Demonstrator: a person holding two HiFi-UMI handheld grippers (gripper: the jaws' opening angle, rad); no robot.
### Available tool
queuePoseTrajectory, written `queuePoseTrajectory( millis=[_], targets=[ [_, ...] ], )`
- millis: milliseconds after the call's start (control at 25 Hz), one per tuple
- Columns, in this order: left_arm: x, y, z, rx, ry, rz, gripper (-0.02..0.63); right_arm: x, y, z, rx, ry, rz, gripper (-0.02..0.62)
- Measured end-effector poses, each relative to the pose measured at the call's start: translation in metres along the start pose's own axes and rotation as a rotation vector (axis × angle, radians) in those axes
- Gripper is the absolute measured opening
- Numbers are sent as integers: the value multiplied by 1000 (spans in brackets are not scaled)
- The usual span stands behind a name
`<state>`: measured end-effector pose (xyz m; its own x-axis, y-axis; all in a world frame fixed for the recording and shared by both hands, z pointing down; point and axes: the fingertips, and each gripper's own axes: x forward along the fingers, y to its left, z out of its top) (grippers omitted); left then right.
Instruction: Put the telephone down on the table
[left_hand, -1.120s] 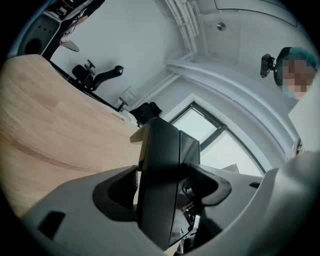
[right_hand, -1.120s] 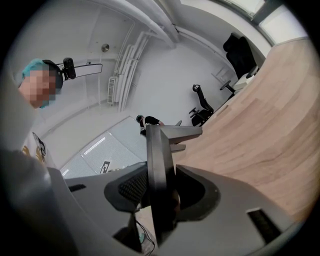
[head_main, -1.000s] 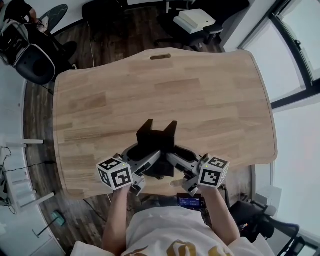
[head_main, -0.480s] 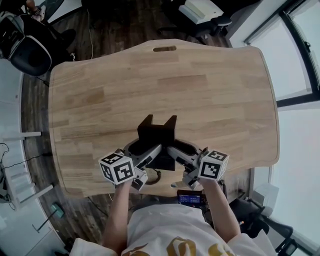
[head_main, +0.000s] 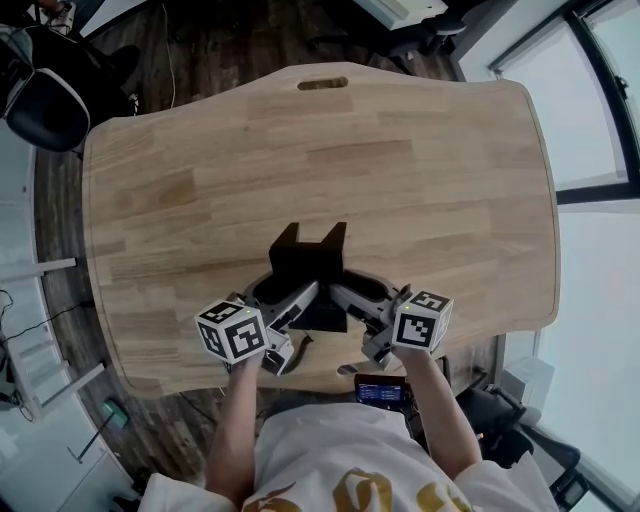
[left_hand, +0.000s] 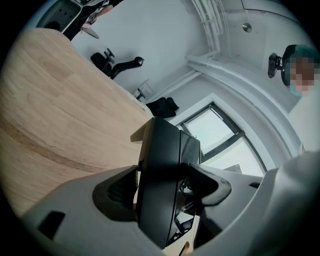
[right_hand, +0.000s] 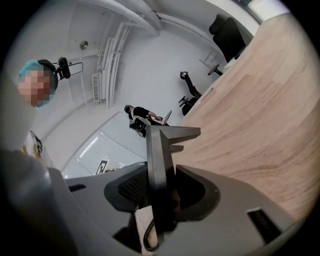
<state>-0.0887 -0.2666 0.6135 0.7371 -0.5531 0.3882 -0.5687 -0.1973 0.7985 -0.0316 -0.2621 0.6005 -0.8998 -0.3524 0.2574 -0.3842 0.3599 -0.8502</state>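
Head view looks steeply down on a pale wooden table (head_main: 400, 170) with a slot near its far edge. Off the table's far left corner stands a black office chair (head_main: 45, 105). Over the near middle of the table, a black telephone (head_main: 308, 262) is held between two grippers, with its two prongs pointing toward the far edge. The left gripper (head_main: 287, 296) reaches in over the table's near edge and pinches the telephone's left side. Its marker cube (head_main: 230, 333) sits just inside that edge. A cord (head_main: 298, 347) curls out under the telephone toward the near edge. The right gripper (head_main: 352, 297) pinches the telephone's right side from the same edge. Whether the telephone's base touches the tabletop cannot be told. Beyond the table's right edge are bright windows (head_main: 600, 90).

In the left gripper view, the jaws are pressed onto the telephone's thick black body (left_hand: 162, 185), one pad against each face, and the tabletop (left_hand: 50, 115) spreads away to the left. In the right gripper view, the jaws clamp a thinner slab of the telephone (right_hand: 159, 165). The coiled cord (right_hand: 146, 234) hangs below it, and the tabletop (right_hand: 255, 115) runs along the right.
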Motion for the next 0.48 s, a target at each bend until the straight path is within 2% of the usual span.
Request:
queuePoseTrajectory(
  millis=[480],
  targets=[
    [15, 19, -5, -22, 10, 61, 302, 8, -26, -2, 33, 39, -2, 156]
  ],
)
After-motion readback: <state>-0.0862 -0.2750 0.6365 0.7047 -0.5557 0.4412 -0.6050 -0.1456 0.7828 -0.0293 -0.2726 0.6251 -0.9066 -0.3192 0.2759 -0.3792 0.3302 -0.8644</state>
